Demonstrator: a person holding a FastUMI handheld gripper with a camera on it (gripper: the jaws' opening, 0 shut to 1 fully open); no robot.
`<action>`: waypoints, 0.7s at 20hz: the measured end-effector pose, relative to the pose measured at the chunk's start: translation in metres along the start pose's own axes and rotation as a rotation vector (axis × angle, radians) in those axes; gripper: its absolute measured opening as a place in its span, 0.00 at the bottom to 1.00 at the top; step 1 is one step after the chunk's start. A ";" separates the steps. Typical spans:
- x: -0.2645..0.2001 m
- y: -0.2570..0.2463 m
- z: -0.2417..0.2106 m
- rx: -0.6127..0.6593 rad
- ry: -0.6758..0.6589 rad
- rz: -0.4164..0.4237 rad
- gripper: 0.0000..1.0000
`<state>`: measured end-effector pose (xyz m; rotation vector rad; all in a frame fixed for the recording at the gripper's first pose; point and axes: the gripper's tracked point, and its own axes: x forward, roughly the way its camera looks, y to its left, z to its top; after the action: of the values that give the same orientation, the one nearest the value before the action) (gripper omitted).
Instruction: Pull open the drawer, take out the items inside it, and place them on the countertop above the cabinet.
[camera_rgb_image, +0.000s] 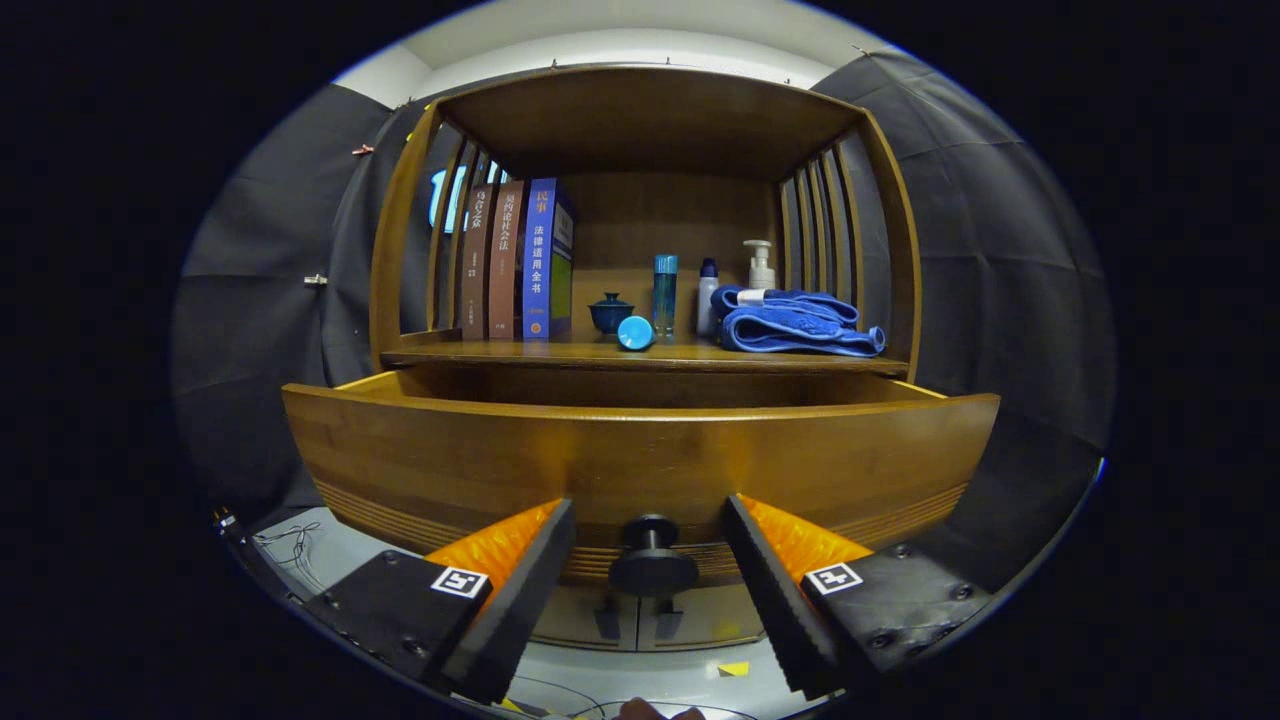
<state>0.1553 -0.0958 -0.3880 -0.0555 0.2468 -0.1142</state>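
Black-draped recording booth (260, 250), staged home cabinet (640, 460) with books (515, 260), toiletries (665, 290).

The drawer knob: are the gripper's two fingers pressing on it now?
No. The knob sits between the fingers of the open gripper, with a gap on each side.

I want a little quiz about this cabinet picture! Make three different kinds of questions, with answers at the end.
1. True or false: the drawer is pulled out.
2. What sits between the fingers of the gripper? A) knob B) blue towel C) a book
3. Fill in: three books stand at the ___ end of the countertop.

Key: 1 true. 2 A; the gripper is open, its fingers apart from the knob. 3 left.
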 end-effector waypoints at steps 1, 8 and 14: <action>0.008 0.000 0.001 0.000 -0.002 0.000 1.00; 0.058 0.001 0.006 0.003 -0.008 0.002 1.00; 0.087 0.001 0.009 0.006 -0.001 0.003 1.00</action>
<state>0.2417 -0.1051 -0.4007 -0.0494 0.2459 -0.1119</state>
